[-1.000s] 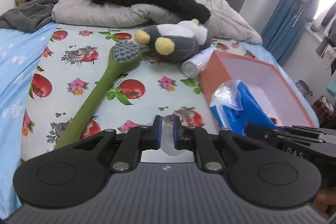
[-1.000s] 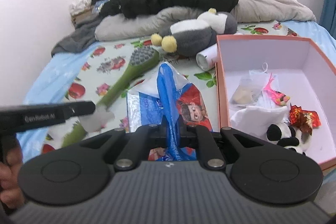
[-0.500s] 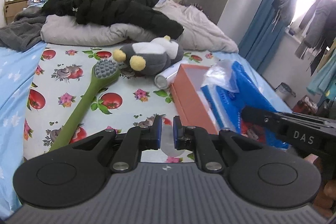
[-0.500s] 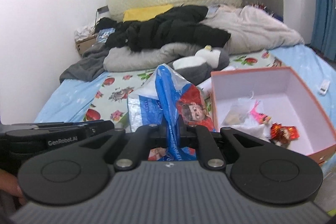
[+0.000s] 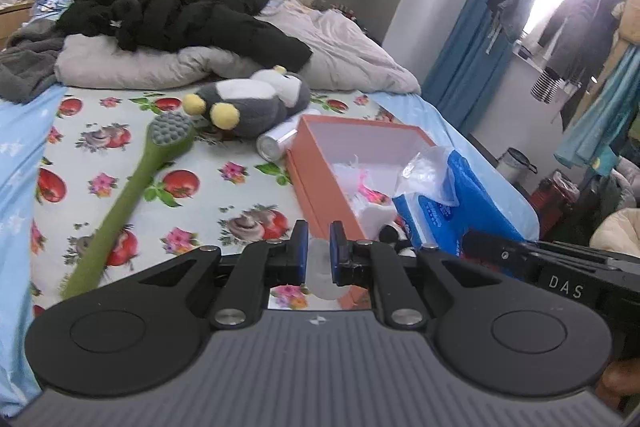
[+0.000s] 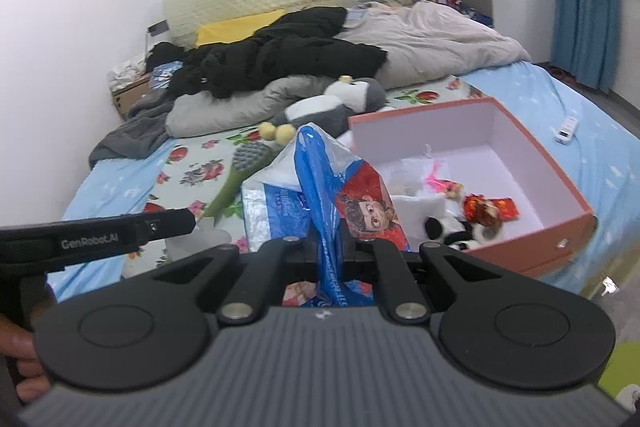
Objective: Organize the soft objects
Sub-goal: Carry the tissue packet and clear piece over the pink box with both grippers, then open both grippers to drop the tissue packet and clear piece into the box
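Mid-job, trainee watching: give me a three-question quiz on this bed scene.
1. True or false: the right gripper is shut on the blue tissue pack.
2. What does the left gripper pinch? A) clear plastic piece B) green brush C) plush penguin
3. Fill in: the small panda plush lies inside the ____ box.

Key: 1 true; 2 A; 3 orange.
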Tool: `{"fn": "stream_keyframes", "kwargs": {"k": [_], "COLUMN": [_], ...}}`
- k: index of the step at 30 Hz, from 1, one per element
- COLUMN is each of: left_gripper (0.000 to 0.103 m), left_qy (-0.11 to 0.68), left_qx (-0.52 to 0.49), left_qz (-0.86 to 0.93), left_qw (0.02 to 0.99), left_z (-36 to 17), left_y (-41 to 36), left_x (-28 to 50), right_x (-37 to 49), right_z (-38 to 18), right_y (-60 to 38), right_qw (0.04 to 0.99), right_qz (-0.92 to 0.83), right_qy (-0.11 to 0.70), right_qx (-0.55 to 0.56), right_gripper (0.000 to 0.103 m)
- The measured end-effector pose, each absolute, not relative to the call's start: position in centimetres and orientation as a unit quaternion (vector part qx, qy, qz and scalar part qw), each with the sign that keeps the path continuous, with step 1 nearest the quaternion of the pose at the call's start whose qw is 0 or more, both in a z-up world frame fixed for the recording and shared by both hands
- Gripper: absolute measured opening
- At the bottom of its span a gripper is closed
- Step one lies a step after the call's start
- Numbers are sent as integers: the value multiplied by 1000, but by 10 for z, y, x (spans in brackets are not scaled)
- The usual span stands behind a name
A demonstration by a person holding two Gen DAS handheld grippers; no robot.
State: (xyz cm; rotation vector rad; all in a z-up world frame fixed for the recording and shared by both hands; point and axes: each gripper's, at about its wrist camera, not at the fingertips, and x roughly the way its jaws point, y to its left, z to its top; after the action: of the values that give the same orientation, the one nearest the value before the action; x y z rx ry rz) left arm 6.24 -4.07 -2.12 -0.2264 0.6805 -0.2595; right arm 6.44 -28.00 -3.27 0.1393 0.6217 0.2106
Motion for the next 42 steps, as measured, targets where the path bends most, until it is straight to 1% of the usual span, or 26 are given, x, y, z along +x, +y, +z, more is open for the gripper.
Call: {"fn": "stream_keyframes", "kwargs": {"k": [5, 9, 13, 20, 26, 30, 38, 39, 40, 41, 42], "left_gripper": [13, 13, 13, 13, 13, 13, 13, 13, 13, 14, 14], "left_qy": [335, 345, 353, 368, 392, 412, 442, 447, 452, 462, 470], "left_qx": [-107, -113, -105, -98, -94, -87, -74, -77, -82, -86, -87], "left_qz": [-148, -160, -171, -184, -190, -198, -195, -193, -192, -189, -191], "left_qw": [924, 918, 914, 906, 895, 885, 872, 870, 868, 862, 857], "left_z": [-22, -23, -24, -34, -62, -85, -131, -136, -142, -147, -151], "left_y": [-70, -95, -120, -159, -187, -202, -222, -223, -222, -222, -222], "left_x": [68, 89, 120, 200, 280, 332, 412, 418, 424, 430, 433], "right_x": [71, 83, 109, 180, 253, 297, 353, 358, 360, 362, 362], "right_z": [-34, -39, -44, -54, -80, -100, -141, -146, -150, -153, -155], "right_y": [-311, -335, -358, -385, -402, -405, -414, -415, -416, -417, -419], "right_qw": [943, 941, 938, 942, 929, 922, 905, 902, 899, 897, 894], "right_qz": [81, 63, 44, 12, 25, 22, 25, 22, 19, 19, 20], "right_qy": [313, 321, 328, 328, 358, 378, 417, 424, 429, 433, 435], "right_qx": [76, 89, 99, 74, 95, 76, 76, 80, 85, 92, 101], "right_gripper": [10, 10, 10, 10, 10, 10, 13, 17, 26, 33, 45]}}
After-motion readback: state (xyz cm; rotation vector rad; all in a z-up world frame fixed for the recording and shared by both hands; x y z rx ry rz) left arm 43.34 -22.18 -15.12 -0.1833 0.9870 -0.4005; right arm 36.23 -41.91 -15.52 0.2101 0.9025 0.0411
